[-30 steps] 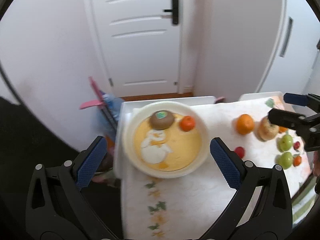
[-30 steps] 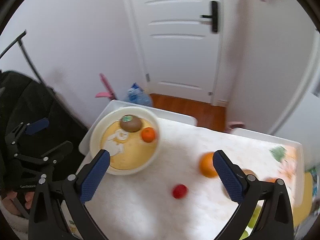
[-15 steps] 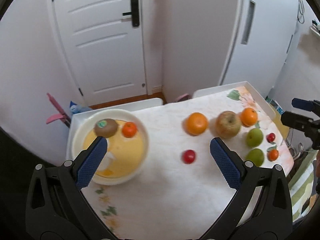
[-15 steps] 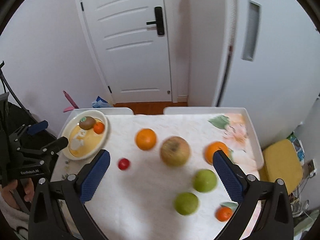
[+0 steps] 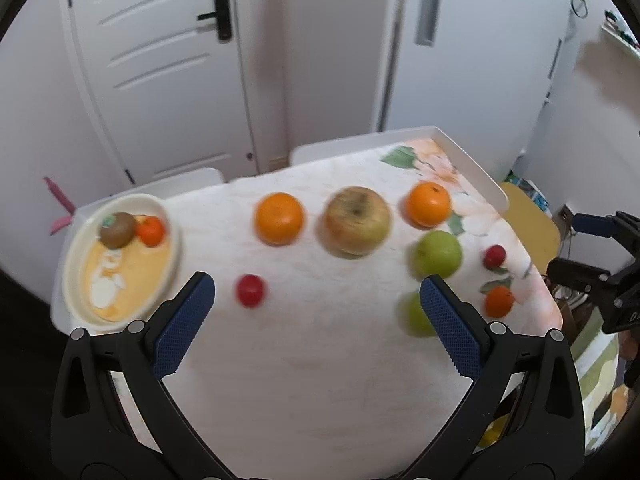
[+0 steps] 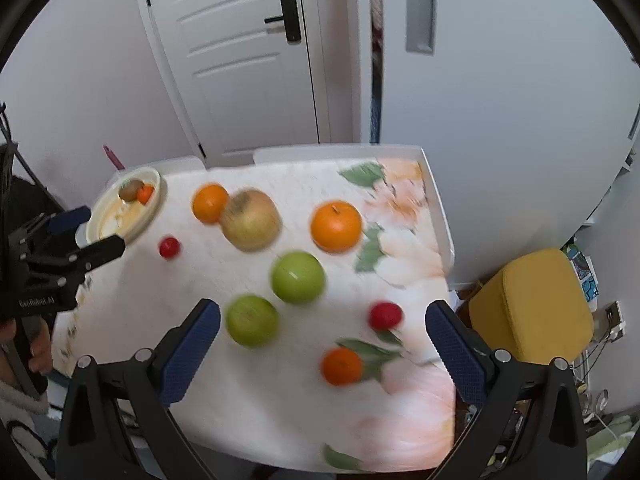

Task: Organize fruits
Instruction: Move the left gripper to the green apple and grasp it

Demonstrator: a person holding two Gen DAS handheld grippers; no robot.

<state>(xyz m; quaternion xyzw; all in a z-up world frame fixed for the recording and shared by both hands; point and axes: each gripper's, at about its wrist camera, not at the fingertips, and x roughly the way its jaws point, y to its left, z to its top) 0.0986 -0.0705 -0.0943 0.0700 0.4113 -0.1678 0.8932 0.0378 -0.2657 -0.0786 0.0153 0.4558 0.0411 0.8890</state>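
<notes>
Both hand-held grippers spread, empty, above counter [image 6: 280, 412]: left hand-held gripper [image 5: 318, 322], right hand-held gripper [image 6: 322, 350]. Bowl [image 5: 76, 256] at counter's left end holds kiwi [image 5: 117, 229] and small orange [image 5: 151, 231]. Remaining fruit loose on cloth: apple [image 6: 251, 219], two green apples [image 6: 297, 277], oranges [image 6: 336, 225]

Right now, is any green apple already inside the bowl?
No, the bowl holds only a kiwi and a small orange, while both green apples lie on the tablecloth.
</notes>
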